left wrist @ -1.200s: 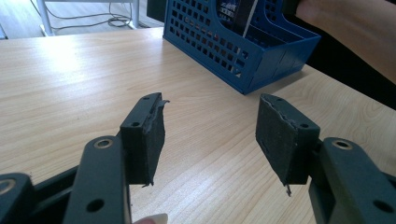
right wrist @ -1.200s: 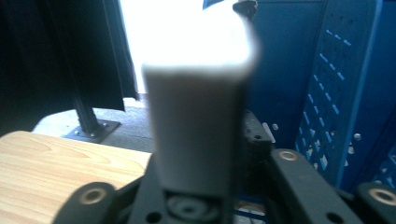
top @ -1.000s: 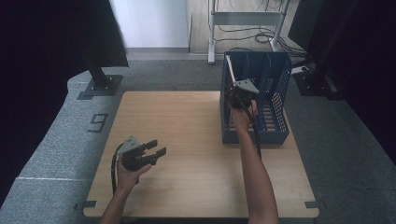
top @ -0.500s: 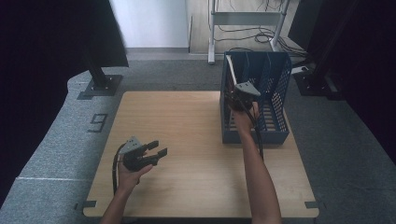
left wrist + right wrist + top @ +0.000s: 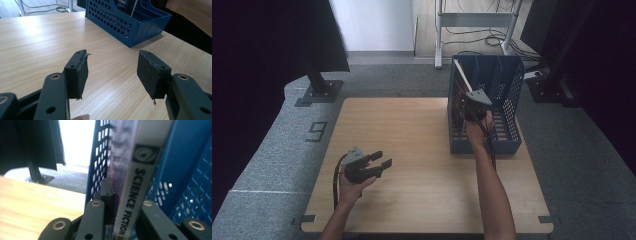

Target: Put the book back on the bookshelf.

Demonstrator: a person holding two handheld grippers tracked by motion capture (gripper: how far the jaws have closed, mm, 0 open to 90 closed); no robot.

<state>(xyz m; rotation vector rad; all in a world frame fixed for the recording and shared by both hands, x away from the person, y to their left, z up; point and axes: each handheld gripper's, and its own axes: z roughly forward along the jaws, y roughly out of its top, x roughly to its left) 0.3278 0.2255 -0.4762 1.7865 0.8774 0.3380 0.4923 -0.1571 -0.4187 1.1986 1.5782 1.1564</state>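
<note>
Since your right gripper (image 5: pixel 117 220) has just clamped onto the thin white-spined "Science Fiction" book (image 5: pixel 132 182) standing upright in the blue perforated plastic file rack (image 5: pixel 507 100), lift straight up, probably. Your left gripper (image 5: pixel 112 72) sits wide open, empty, well apart.

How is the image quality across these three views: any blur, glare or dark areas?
High view: dim, both sides nearly black, the table evenly lit. Left gripper view: sharp pads, window glare on the tabletop's far left. Right gripper view: the book clamped in the right gripper reads clearly near its spine lettering but blurs upward; background blown out white.
</note>
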